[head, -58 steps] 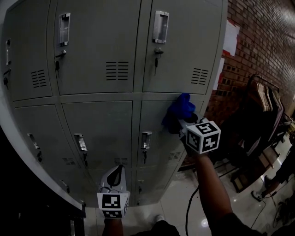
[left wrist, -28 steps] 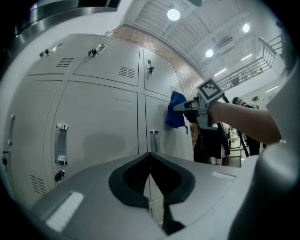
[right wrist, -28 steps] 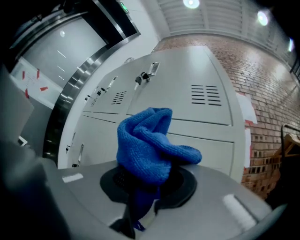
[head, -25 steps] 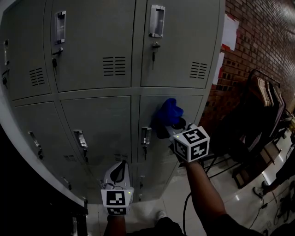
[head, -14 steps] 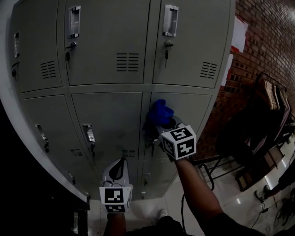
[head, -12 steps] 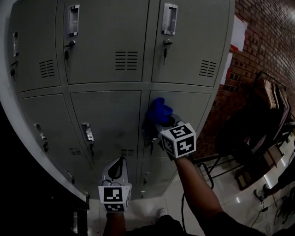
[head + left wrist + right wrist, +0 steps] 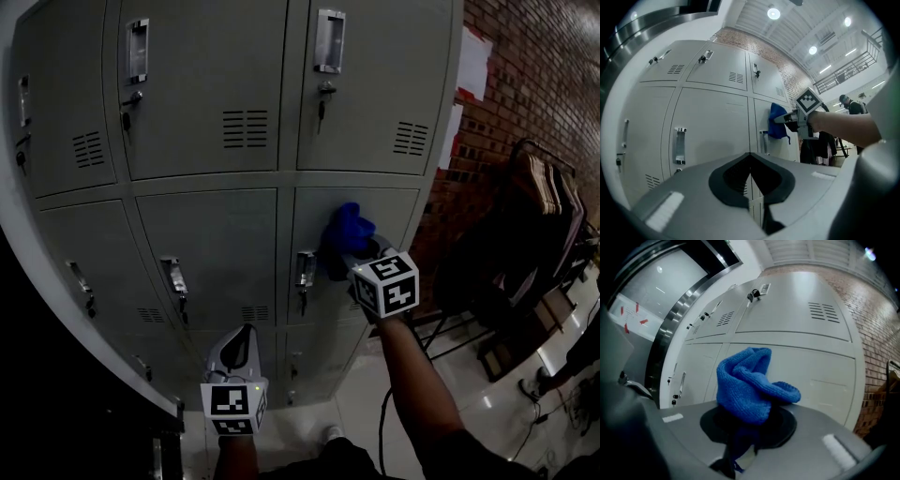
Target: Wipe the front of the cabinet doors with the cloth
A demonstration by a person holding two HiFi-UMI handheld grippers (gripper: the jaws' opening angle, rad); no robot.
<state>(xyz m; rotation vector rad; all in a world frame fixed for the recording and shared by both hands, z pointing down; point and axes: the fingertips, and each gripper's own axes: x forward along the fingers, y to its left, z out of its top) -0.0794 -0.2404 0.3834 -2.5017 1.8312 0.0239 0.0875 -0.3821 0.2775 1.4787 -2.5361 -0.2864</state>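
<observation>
A grey metal cabinet (image 7: 206,187) of locker doors fills the head view. My right gripper (image 7: 361,255) is shut on a bunched blue cloth (image 7: 348,228), which presses against the middle-row right door (image 7: 394,211) beside its handle (image 7: 305,270). In the right gripper view the blue cloth (image 7: 750,383) bulges out of the jaws toward that door (image 7: 820,371). My left gripper (image 7: 242,347) hangs lower, in front of the bottom doors, shut with nothing in it. In the left gripper view its jaws meet in a closed line, and the cloth (image 7: 778,122) shows ahead.
A brick wall (image 7: 534,84) with white papers (image 7: 472,66) stands right of the cabinet. Dark garments on a rack (image 7: 525,234) stand close to the right. The floor (image 7: 469,394) below is glossy. A person (image 7: 851,105) shows far off in the left gripper view.
The right gripper has carried the cloth down from the door's top edge and leftward past the handle, then back right; it now rests right of the handle. The left gripper has stayed low.
</observation>
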